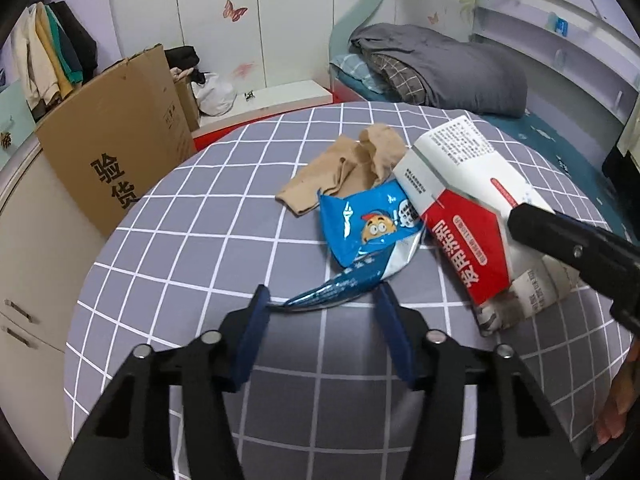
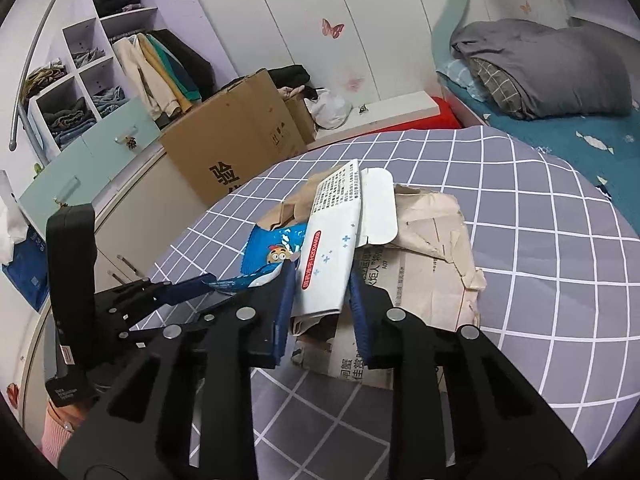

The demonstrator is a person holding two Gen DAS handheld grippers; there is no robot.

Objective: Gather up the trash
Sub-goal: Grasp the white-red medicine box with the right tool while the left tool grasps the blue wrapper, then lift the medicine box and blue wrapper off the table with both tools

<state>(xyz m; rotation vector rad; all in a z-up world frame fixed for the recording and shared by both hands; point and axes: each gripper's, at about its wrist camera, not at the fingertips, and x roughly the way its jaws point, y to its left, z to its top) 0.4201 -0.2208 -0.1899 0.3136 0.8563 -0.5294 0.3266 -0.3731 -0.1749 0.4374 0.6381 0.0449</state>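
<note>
Trash pile sits mid grey checked cloth (image 1: pixel 180 208). Right gripper (image 2: pixel 322 284) jaws narrowed onto white-red carton (image 2: pixel 332 248), pads pressing its sides. Left gripper (image 1: pixel 320 300) half open, straddling near tail of blue snack wrapper (image 1: pixel 360 236); grip unclear.

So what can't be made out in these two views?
- Left gripper: left wrist view does not settle whether its pads press the blue wrapper.
- Crumpled newspaper: mostly covered by the red and white carton in both views.
- Carton's small print: too small to read.
- Beige cloth: in the right wrist view largely hidden behind wrapper and carton.
</note>
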